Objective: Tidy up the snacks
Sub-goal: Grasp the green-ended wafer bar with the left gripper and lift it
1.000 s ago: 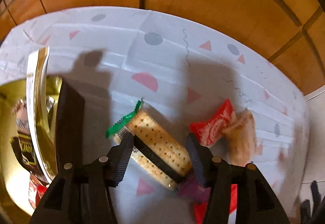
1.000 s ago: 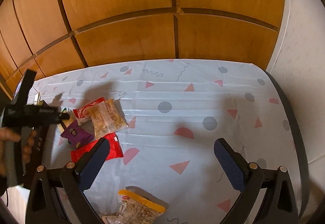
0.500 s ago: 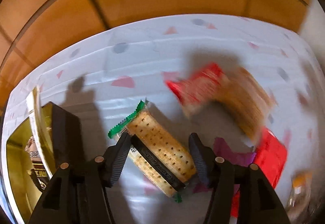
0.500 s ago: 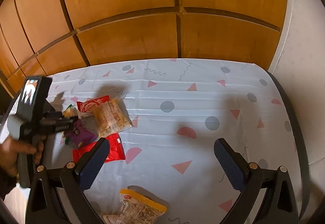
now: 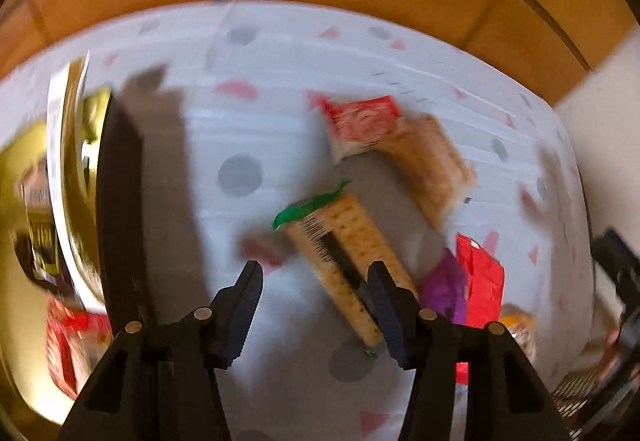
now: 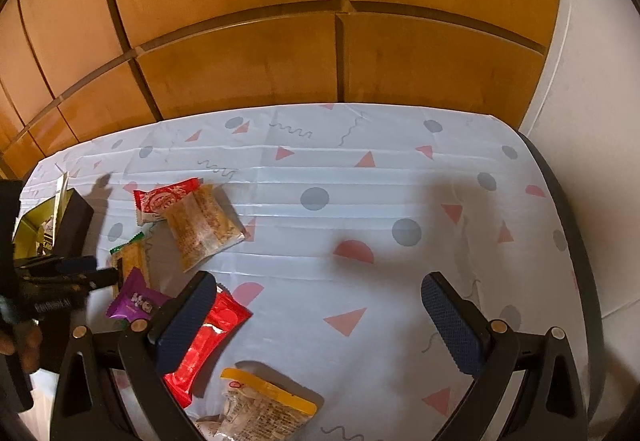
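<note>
Snacks lie on the spotted tablecloth (image 6: 360, 209). A flat cracker pack (image 5: 344, 257) with dots and a green end touches one finger of the left gripper (image 5: 316, 289), whose jaws just closed a little but stay apart. The gold box (image 5: 76, 177) holds packets. The right gripper (image 6: 320, 317) is wide and empty.

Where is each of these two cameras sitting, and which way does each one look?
Left wrist: on the left claw, looking steeply down at the cracker pack; its open fingers show.
Right wrist: on the right claw, looking down across the tablecloth; its open fingers, the left claw and a hand show.
Shared: cracker pack, purple packet, wood wall.
</note>
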Action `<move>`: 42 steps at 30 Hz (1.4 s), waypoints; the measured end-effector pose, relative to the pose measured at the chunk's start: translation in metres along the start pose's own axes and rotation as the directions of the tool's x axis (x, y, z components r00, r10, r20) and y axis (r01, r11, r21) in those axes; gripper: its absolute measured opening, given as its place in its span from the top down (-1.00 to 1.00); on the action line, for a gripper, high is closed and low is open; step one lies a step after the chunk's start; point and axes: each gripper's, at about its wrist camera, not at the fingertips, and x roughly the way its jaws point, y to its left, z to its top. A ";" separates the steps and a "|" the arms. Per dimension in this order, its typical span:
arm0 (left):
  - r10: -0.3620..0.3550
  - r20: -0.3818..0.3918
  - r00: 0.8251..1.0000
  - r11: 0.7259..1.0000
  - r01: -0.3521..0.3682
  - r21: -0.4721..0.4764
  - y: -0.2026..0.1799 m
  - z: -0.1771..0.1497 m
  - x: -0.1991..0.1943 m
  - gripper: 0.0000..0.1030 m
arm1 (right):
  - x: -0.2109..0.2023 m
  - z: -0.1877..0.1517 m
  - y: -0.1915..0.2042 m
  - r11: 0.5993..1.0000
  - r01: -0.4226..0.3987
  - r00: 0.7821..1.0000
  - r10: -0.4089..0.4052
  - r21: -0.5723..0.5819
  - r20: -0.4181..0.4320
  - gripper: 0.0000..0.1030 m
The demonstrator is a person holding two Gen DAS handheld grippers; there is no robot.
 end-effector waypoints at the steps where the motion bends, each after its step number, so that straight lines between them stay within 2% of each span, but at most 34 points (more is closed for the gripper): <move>1: -0.001 -0.011 1.000 0.999 0.001 -0.035 0.004 -0.001 0.003 -0.08 | 0.000 0.000 0.000 1.000 0.002 1.000 -0.002 0.000 -0.001 -0.99; 3: 0.000 -0.021 1.000 0.997 -0.002 -0.071 0.007 0.000 0.007 -0.08 | 0.000 -0.001 0.000 1.000 0.005 1.000 -0.005 -0.001 0.000 -0.99; 8: 0.009 -0.010 1.000 0.997 -0.010 -0.081 -0.004 -0.001 0.011 -0.08 | 0.000 0.000 0.000 1.000 0.004 1.000 -0.004 0.004 0.001 -0.99; 18: 0.073 -0.002 0.997 0.997 -0.073 -0.023 -0.037 0.010 0.032 -0.15 | -0.001 0.000 0.002 1.000 -0.012 1.000 0.012 -0.005 0.003 -0.99; 22: 0.092 0.025 0.996 0.995 -0.092 0.041 -0.040 0.013 0.038 -0.21 | 0.000 0.001 0.002 1.000 -0.013 1.000 0.013 -0.007 0.000 -0.99; 26: 0.077 0.038 0.996 0.993 -0.080 0.082 -0.035 0.016 0.038 0.07 | 0.002 0.001 0.000 1.000 -0.008 1.000 0.008 -0.002 -0.006 -0.99; 34: 0.049 0.089 0.995 0.987 -0.061 0.147 -0.024 -0.027 0.008 0.08 | 0.004 0.001 0.000 1.000 0.009 1.000 -0.009 -0.005 -0.014 -0.99; 42: 0.019 0.134 0.991 0.960 -0.055 0.273 -0.028 -0.087 -0.023 0.08 | 0.006 0.000 0.000 1.000 0.017 1.000 -0.018 -0.019 -0.022 -0.99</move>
